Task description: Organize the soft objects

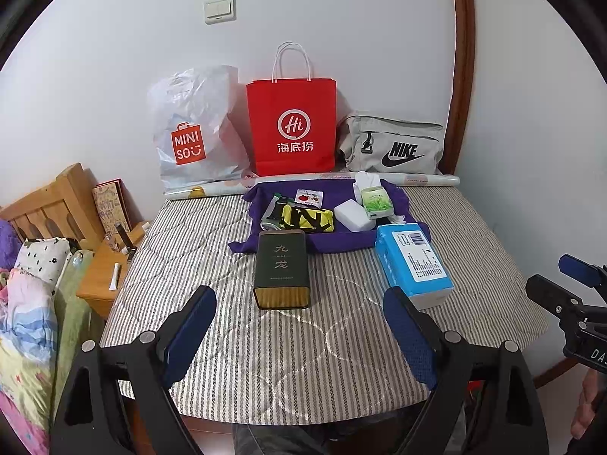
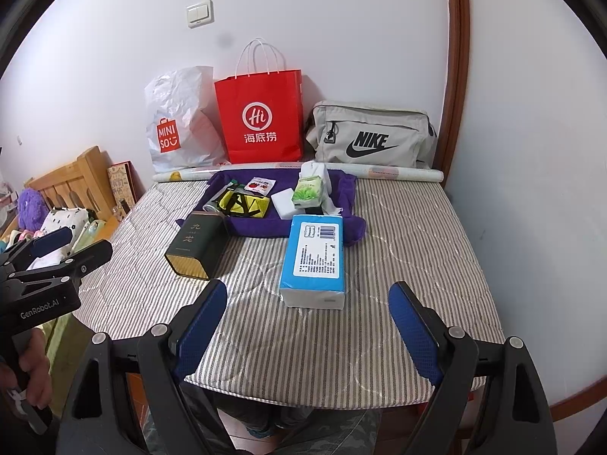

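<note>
The purple cloth (image 1: 326, 239) is lying half buried under a yellow-and-black pouch (image 1: 307, 218), a white block (image 1: 354, 215) and a green tissue pack (image 1: 375, 201), while a small packet (image 1: 309, 197) behind them is too tiny to read. Both the left gripper (image 1: 299, 335) and the right gripper (image 2: 307, 326) are hovering over the striped mattress (image 1: 303, 341), tilting downward with jaws spread wide and gripping nothing (a hand (image 2: 32, 375) is showing at the edge). A dark tin (image 1: 281, 267) and a blue tissue pack (image 2: 316, 254) are sitting between the grippers and the cloth, with three bags lining the wall behind.
</note>
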{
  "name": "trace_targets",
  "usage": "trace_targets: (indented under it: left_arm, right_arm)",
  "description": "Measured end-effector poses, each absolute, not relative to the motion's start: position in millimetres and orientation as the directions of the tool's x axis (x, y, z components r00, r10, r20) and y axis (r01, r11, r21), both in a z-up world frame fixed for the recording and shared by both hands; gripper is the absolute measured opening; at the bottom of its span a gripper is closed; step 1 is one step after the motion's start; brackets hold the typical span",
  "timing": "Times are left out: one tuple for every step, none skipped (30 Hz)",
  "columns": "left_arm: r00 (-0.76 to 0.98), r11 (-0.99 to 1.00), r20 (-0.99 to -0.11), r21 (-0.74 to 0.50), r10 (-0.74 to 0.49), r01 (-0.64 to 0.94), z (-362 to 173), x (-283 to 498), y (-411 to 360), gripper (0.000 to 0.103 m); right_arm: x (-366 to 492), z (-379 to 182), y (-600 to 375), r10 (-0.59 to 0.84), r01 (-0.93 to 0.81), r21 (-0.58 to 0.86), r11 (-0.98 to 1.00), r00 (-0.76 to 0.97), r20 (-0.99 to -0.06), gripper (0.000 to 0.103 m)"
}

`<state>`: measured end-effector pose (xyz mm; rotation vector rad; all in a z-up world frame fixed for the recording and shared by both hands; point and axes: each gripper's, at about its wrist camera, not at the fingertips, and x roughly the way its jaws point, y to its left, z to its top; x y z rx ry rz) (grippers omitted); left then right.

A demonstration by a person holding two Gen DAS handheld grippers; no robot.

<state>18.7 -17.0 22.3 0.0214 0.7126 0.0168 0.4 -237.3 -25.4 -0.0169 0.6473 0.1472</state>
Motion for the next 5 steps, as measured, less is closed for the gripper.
trace_targets:
  left_arm:
    - [0.757,1.0,-0.653,0.027,0.025,-0.01,22.3,18.6,-17.2,0.089]
    - [0.757,1.0,-0.652,0.028,0.026,-0.01,22.3,17.4,-17.1,0.089]
    - [0.758,1.0,-0.652,0.027,0.025,-0.009,22.2,17.4,-17.3,0.089]
    - [0.759,1.0,-0.651,0.028,0.024,-0.008,22.3,16.4,-17.3,0.089]
    - [0.759,1.0,-0.65,0.028,0.023,-0.007,22.3,15.6,-17.5,0.089]
  right_arm:
    - [0.4,-25.3,-237.3,0.132,-0.143,0.03,0.989,0.787,-0.602,0.087]
    - [0.0,-25.3,-237.1,0.132,-0.143,0.029,0.989,0.787,-0.602,0.087]
    - [-0.1,-25.3,-237.1,0.131,-0.142,0.03,0.989,0.788,-0.602,0.087]
    - [0.0,-25.3,-237.2,0.133,-0.143,0.03,0.989,0.787,-0.602,0.087]
    - [0.0,-25.6,-237.0,0.134,-0.144,0.031,0.989,0.787,-0.603,0.087]
